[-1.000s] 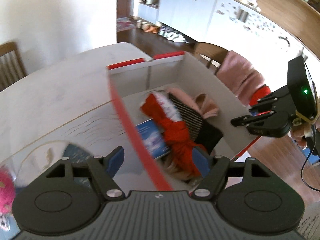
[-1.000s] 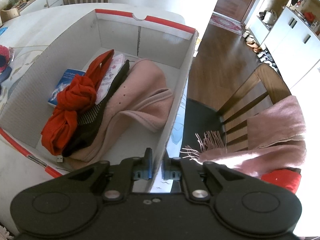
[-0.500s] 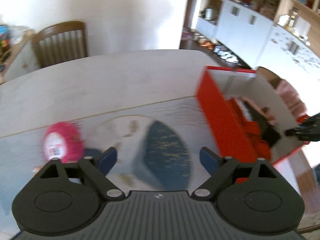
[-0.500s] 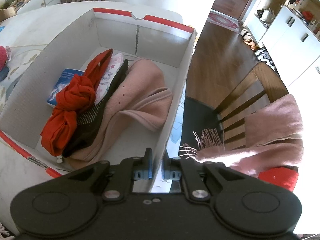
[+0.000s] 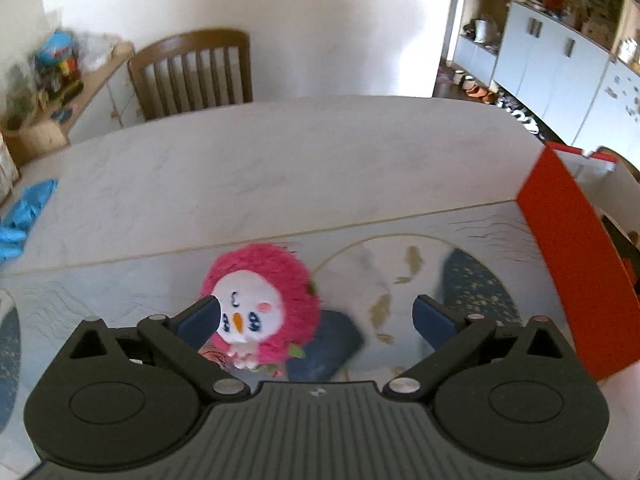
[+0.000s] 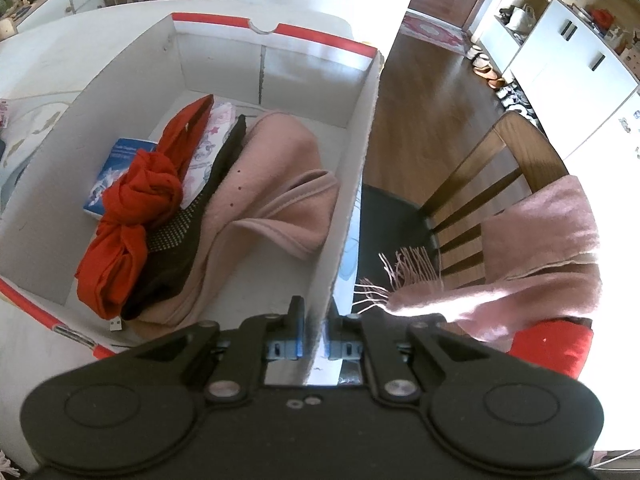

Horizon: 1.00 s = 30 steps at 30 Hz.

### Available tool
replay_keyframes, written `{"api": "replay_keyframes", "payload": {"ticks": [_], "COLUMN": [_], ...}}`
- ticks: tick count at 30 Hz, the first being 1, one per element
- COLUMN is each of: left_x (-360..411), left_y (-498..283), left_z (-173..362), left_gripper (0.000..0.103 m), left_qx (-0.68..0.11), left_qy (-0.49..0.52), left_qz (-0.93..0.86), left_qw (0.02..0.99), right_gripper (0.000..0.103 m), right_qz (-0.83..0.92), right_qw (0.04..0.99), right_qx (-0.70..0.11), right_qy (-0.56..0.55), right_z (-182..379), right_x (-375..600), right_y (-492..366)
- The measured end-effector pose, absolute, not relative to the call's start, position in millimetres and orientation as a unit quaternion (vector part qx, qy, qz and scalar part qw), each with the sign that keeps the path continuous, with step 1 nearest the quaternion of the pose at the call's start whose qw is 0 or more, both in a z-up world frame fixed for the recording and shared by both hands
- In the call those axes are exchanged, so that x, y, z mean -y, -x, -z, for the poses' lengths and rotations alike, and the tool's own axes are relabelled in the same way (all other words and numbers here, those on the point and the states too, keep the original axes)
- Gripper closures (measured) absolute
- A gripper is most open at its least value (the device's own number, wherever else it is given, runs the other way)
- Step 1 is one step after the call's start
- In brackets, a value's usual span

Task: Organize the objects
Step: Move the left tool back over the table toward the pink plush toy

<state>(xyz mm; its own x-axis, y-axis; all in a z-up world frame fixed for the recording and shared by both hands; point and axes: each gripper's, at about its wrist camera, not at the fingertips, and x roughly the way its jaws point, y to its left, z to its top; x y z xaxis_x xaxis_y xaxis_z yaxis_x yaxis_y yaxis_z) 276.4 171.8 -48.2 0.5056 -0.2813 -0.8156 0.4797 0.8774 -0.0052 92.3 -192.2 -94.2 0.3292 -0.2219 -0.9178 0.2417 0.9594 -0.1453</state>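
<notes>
- One pink plush toy [image 5: 262, 306] lies on the table [image 5: 280, 168], left of the box [image 6: 352, 184].
- Left gripper [image 5: 316, 318] over it, jaws just opened wide, empty.
- Right gripper [image 6: 314, 340] clamps the box's wall.
- Inside the box: one red scarf [image 6: 136, 208], one pink garment [image 6: 272, 196], one blue book [image 6: 116, 164].

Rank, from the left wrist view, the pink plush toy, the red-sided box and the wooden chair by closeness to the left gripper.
1. Pink plush toy: beside the left gripper's left finger, on the mat.
2. Red-sided box: off to the right, on the table.
3. Wooden chair: beyond the table's far edge, by the wall.
</notes>
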Motion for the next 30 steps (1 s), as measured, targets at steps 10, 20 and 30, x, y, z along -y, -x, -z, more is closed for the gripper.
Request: {"api": "replay_keyframes", "payload": {"ticks": [10, 20, 30], "left_x": [-185, -192, -193], "left_y": [-317, -335, -333], "left_z": [90, 120, 119], "left_gripper": [0.000, 0.001, 0.021], "left_qx": [-0.477, -0.508, -0.504], "left_qy": [-0.093, -0.083, -0.080], "left_qz": [0.212, 0.191, 0.204], "left_qw": [0.848, 0.836, 0.836], "right_gripper": [0.094, 0.093, 0.093], "right_qz": [0.152, 0.158, 0.157], "right_qw": [0.807, 0.803, 0.804], "right_qx": [-0.571, -0.574, -0.574], "right_qy": [-0.004, -0.002, -0.004], "right_z": [97, 97, 98], "right_x": [190, 188, 189], "right_y": [-95, -96, -95]}}
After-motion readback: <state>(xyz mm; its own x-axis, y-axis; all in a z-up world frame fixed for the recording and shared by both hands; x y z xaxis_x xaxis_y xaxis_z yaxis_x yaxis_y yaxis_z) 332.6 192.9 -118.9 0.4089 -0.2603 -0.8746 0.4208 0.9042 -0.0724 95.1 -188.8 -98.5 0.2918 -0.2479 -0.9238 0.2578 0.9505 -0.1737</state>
